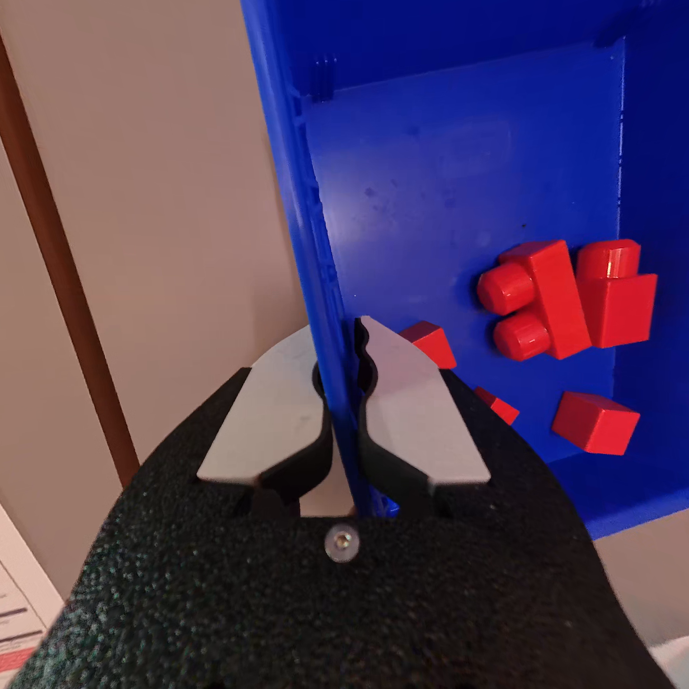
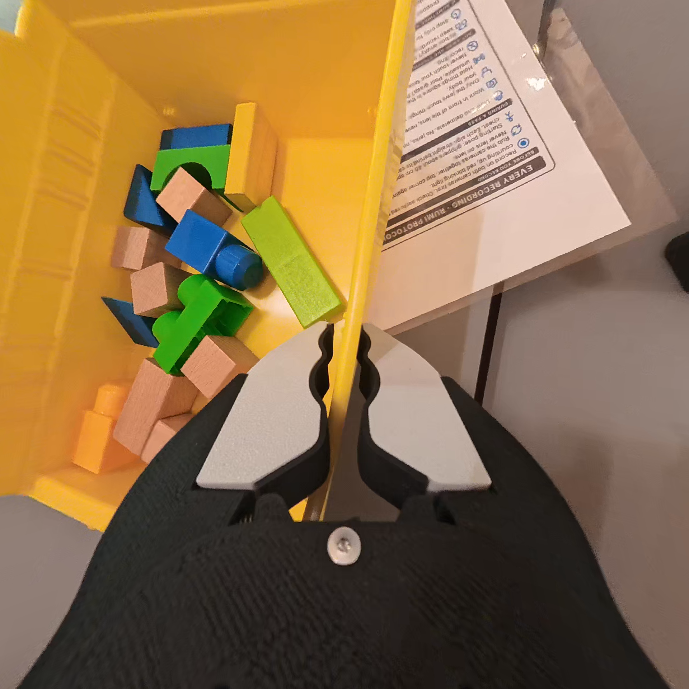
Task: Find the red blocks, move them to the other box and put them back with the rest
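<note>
Red blocks (image 1: 559,305) lie loose on the floor of the blue box (image 1: 447,167), right of frame: glossy studded bricks and plain cubes. Left gripper (image 1: 337,358) is clamped on that box's side wall. Right gripper (image 2: 345,358) straddles the yellow box (image 2: 223,56) wall, nearly closed; pad contact unclear.

Left gripper (image 1: 337,373) and right gripper (image 2: 345,358), fingers seemingly clamped.
</note>
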Action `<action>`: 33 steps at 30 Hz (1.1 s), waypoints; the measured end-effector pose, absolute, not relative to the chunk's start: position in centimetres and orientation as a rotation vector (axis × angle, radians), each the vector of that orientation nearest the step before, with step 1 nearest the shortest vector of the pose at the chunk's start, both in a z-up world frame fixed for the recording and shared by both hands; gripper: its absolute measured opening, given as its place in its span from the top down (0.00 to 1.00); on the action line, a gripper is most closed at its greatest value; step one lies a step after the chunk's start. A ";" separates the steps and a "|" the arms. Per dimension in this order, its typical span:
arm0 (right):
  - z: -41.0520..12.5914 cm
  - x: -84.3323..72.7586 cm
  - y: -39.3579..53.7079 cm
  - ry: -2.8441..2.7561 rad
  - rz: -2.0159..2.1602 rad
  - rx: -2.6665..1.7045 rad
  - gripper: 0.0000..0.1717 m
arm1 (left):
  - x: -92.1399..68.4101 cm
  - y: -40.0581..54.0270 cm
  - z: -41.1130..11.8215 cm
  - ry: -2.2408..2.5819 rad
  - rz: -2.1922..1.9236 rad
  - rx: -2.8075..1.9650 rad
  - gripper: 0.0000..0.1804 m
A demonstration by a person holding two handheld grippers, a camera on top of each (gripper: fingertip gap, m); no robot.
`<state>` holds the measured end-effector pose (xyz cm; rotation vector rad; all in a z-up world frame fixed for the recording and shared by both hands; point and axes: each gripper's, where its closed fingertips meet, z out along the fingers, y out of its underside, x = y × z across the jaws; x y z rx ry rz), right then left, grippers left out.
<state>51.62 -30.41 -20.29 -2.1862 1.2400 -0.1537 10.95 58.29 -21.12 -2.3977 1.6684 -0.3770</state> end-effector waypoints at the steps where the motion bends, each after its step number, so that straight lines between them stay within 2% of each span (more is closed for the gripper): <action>1: -20.8 51.8 -30.5 1.245 -0.157 -2.191 0.93 | 11.4 58.5 -21.5 1.675 -0.378 -2.402 0.95; 6: -21.5 52.5 -30.1 1.238 -0.146 -2.162 0.93 | 13.4 59.6 -23.2 1.672 -0.431 -2.405 0.95; 11: -21.1 52.7 -30.3 1.153 -0.303 -2.254 0.92 | 14.4 59.8 -23.3 1.735 -0.469 -2.330 0.92; 15: -16.7 54.3 -32.4 1.282 -0.544 -2.010 0.76 | 14.7 61.4 -22.0 1.679 -0.345 -2.170 0.88; 17: -13.5 53.9 -33.4 1.309 -0.664 -1.899 0.76 | 14.6 62.1 -20.1 1.658 -0.269 -2.067 0.83; 19: -9.9 52.8 -33.4 1.273 -0.768 -1.787 0.72 | 14.8 62.5 -17.1 1.594 -0.235 -1.937 0.79; 21: -6.7 50.7 -31.6 1.193 -0.779 -1.663 0.68 | 15.1 61.2 -14.0 1.540 -0.308 -1.831 0.70; 24: -4.1 46.2 -27.2 1.047 -0.729 -1.553 0.62 | 15.0 55.9 -12.2 1.649 -0.530 -1.784 0.68; 28: -4.7 39.5 -20.0 0.892 -0.642 -1.504 0.53 | 12.5 49.6 -14.5 1.879 -0.542 -1.940 0.66; 33: -6.7 31.9 -11.4 0.729 -0.506 -1.510 0.51 | 10.9 44.6 -17.2 2.056 -0.436 -2.037 0.67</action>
